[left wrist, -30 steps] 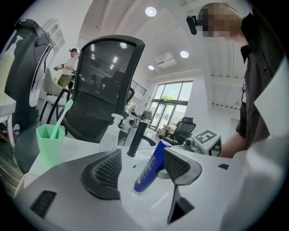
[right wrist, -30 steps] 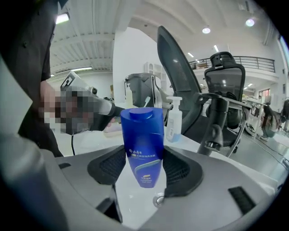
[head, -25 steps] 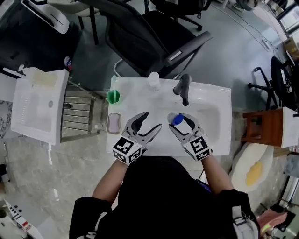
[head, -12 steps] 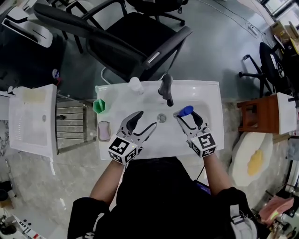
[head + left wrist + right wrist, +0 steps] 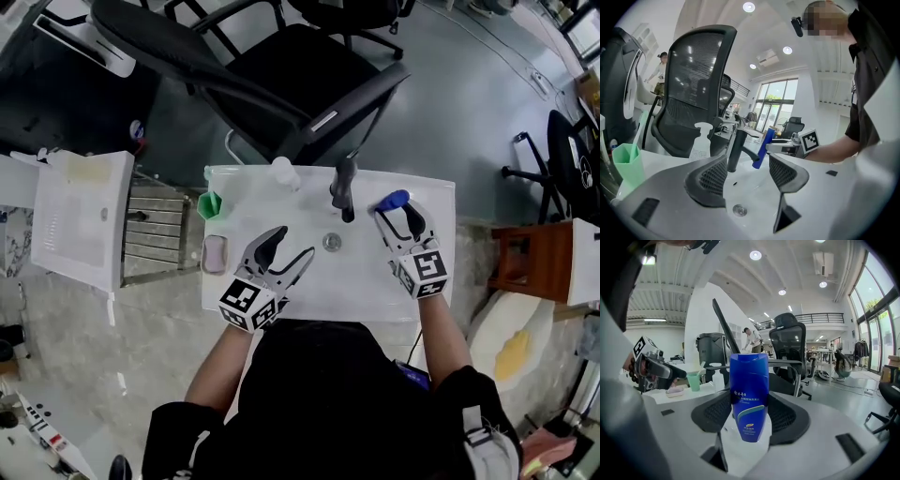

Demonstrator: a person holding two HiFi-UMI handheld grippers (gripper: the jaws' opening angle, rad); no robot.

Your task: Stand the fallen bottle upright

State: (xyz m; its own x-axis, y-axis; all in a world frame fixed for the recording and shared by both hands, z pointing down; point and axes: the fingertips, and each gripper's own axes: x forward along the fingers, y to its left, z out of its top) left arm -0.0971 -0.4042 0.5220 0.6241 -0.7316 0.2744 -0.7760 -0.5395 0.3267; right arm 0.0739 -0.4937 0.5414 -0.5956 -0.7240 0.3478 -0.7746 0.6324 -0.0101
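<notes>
A blue shampoo bottle (image 5: 750,397) stands upright, cap end up, between the pads of my right gripper (image 5: 751,417), which is shut on it. In the head view the bottle (image 5: 392,200) and right gripper (image 5: 399,210) are at the back right of the white washbasin (image 5: 281,302), just right of the dark faucet (image 5: 344,185). The left gripper view shows the bottle (image 5: 762,147) tilted a little beside the faucet (image 5: 736,150). My left gripper (image 5: 289,247) is open and holds nothing, hovering over the bowl in front of the drain (image 5: 739,210).
A clear spray bottle (image 5: 283,172) stands at the back rim, a green cup (image 5: 209,203) at the back left, and a pink soap bar (image 5: 215,253) on the left rim. A black office chair (image 5: 281,66) stands behind the basin. A second white basin (image 5: 70,220) is off to the left.
My right gripper has carried the blue bottle from over the bowl near the drain toward the back right, ending beside the faucet. The left gripper has hardly moved.
</notes>
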